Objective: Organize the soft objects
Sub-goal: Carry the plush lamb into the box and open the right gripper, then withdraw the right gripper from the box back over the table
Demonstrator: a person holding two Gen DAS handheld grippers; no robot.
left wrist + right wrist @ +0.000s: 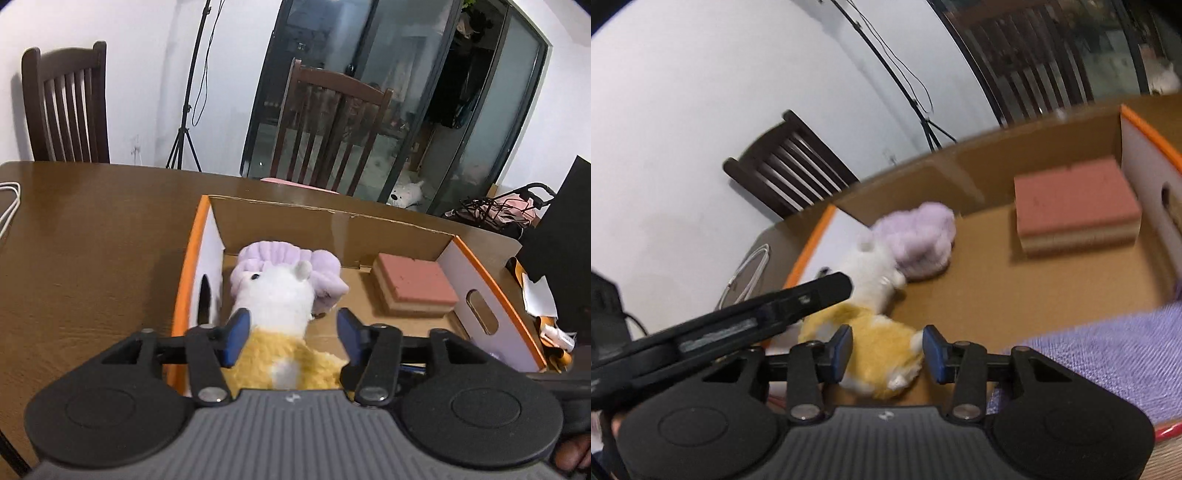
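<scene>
A white and yellow plush toy [280,295] lies at the left end of an orange-edged cardboard box [332,216], its head against a lilac fluffy headband [280,253]. My left gripper [291,338] stands open around the toy's neck; the right pad is clear of it. In the right wrist view the toy's yellow rear [882,343] shows between and beyond the pads of my right gripper [888,350], wider than their gap, not squeezed. One left gripper finger [812,295] crosses over the toy. A pink sponge block [413,284] sits at the box's right end.
The box [1137,122] stands on a brown wooden table [92,240]. A purple knitted cloth [1108,354] lies at the near right. White cable [9,199] at the table's left edge, papers and clutter [543,306] beside the box, two dark chairs [66,103] behind.
</scene>
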